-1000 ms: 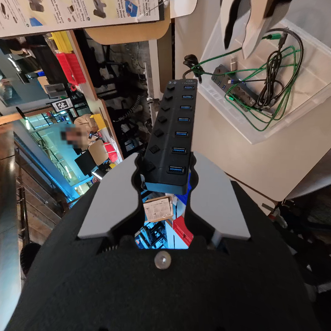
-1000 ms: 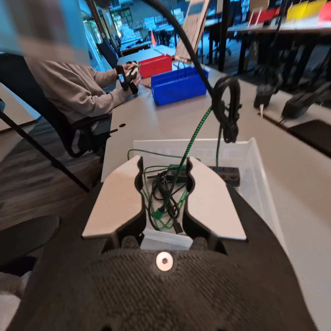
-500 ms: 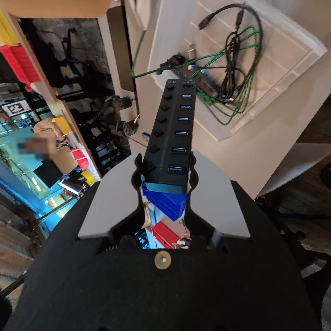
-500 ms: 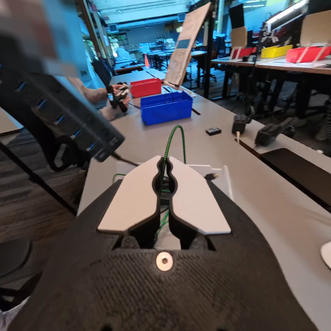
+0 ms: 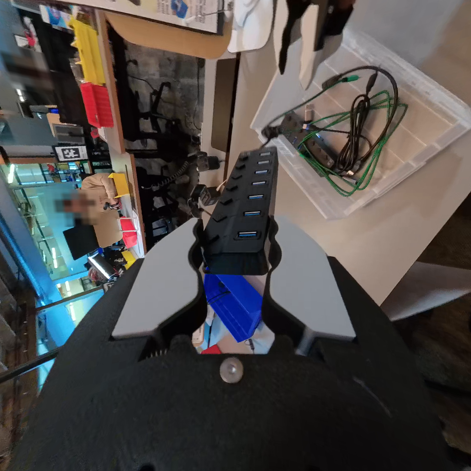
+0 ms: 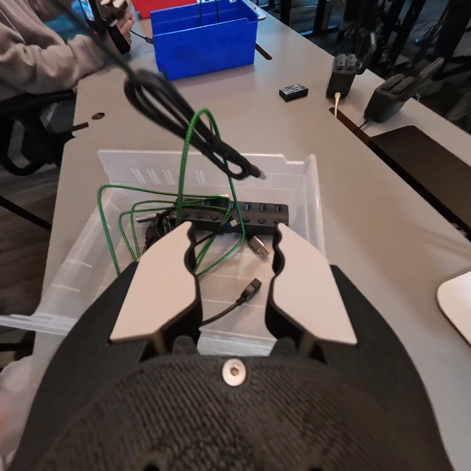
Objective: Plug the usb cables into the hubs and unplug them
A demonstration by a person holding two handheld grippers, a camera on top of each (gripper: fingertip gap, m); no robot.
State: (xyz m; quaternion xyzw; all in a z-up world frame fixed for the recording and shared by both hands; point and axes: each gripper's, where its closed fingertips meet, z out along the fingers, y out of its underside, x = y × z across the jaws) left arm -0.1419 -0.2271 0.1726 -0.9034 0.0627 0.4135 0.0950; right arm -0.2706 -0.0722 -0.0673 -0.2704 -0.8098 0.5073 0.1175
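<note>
My left gripper is shut on the near end of a black multi-port USB hub and holds it in the air, ports up. The hub's bundled black cord hangs blurred over a clear plastic bin. My right gripper is open and empty just above the bin's inside. In the bin lie a second black hub, tangled green braided cables, a silver USB plug and a black cable end. The right gripper also shows in the left wrist view, above the bin.
The bin stands on a grey table. Behind it are a blue bin, a small black block and black chargers. A person's sleeve is at the far left. A white object lies at the right edge. Spacing between my two grippers at the tips: around 30 centimeters. The silver USB plug sits 12 centimeters or so from the ends of my right fingers.
My right gripper was shut on a green cable half a second ago; it has opened and let the cable go. My left gripper has swung with the hub still in it.
</note>
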